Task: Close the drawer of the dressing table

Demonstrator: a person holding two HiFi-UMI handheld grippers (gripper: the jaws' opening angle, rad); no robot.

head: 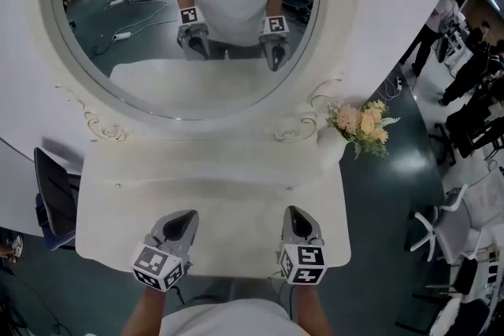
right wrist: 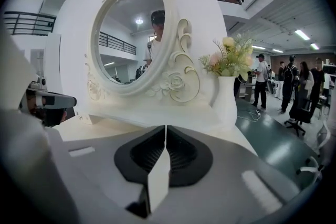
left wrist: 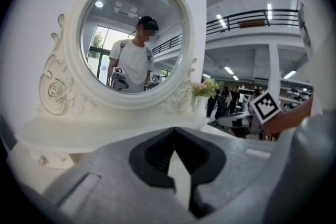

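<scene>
White vase (head: 331, 147) at the back right corner of the dressing table (head: 224, 228), just beside the mirror (head: 142, 51) frame. It holds a bunch of pale peach and cream flowers (head: 361, 122) w/ green leaves, leaning out past the table's right edge. In the right gripper view the vase (right wrist: 227, 99) stands upright w/ the flowers (right wrist: 229, 57) fanning above it. No other container shows (tabletop bare btwn the grippers).

The table sits directly in front of the person. Its long axis runs left-right across the head view, front edge toward the person, oval mirror upright at the back. A low raised tier runs under the mirror, and a small knob (left wrist: 44, 161) shows on its front in the left gripper view. The drawer itself: can't tell from any view if it's in or out.

left gripper (head: 187, 215) is over the front left part of the tabletop and points fwd at the mirror. Its jaws are pressed together at the tips w/ nothing in them (left wrist: 174, 131). right gripper (head: 293, 210) is over the front right part, same heading, jaws also together and empty (right wrist: 165, 128). The two are apart and roughly level w/ each other. The mirror reflects the person's torso and both grippers.
</scene>
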